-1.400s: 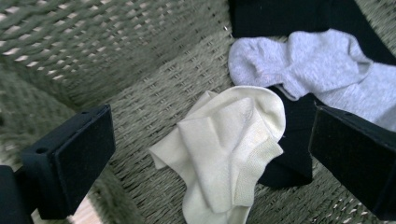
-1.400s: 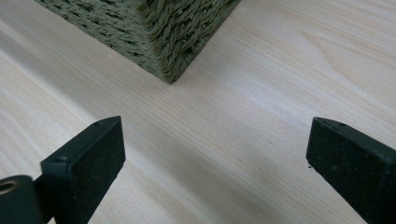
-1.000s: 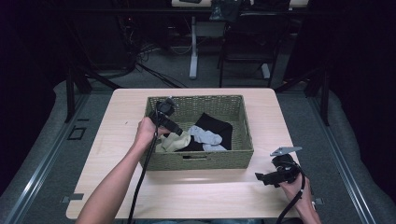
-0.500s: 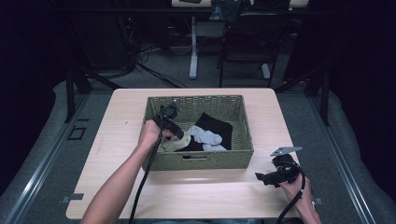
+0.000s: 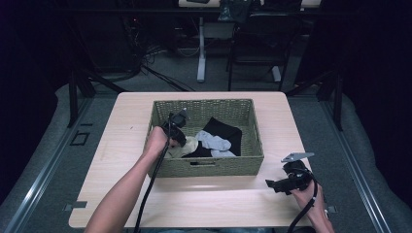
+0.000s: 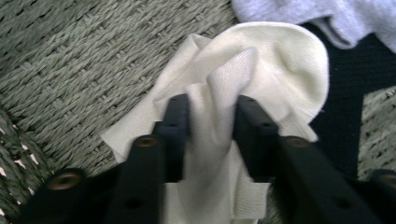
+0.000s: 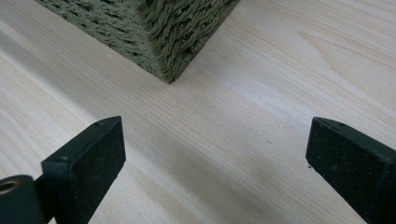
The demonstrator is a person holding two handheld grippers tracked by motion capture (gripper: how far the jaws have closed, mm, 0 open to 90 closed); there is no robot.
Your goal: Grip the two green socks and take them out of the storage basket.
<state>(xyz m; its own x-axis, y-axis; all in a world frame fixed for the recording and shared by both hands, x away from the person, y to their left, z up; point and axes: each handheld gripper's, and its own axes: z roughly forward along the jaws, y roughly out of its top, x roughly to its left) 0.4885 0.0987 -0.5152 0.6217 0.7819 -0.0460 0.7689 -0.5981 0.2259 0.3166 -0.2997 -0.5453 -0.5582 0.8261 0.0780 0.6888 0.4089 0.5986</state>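
A woven olive basket (image 5: 252, 127) stands in the middle of the wooden table. Inside it lie a cream sock (image 5: 187, 145), a pale grey sock (image 5: 214, 141) and dark cloth (image 5: 226, 130). My left gripper (image 5: 180, 141) reaches down into the basket's left part. In the left gripper view its jaws pinch a raised fold of the cream sock (image 6: 261, 70), so the left gripper (image 6: 211, 116) is shut on it. My right gripper (image 5: 273, 185) rests low over the table at the front right, open with bare wood between its jaws (image 7: 215, 154).
The basket's near right corner (image 7: 168, 51) lies just ahead of the right gripper. Bare tabletop (image 5: 121, 141) runs left, right and in front of the basket. Chairs and desk legs stand in the dark behind the table.
The left gripper has sunk deeper into the basket and closed on the cream sock. The right gripper has stayed in place.
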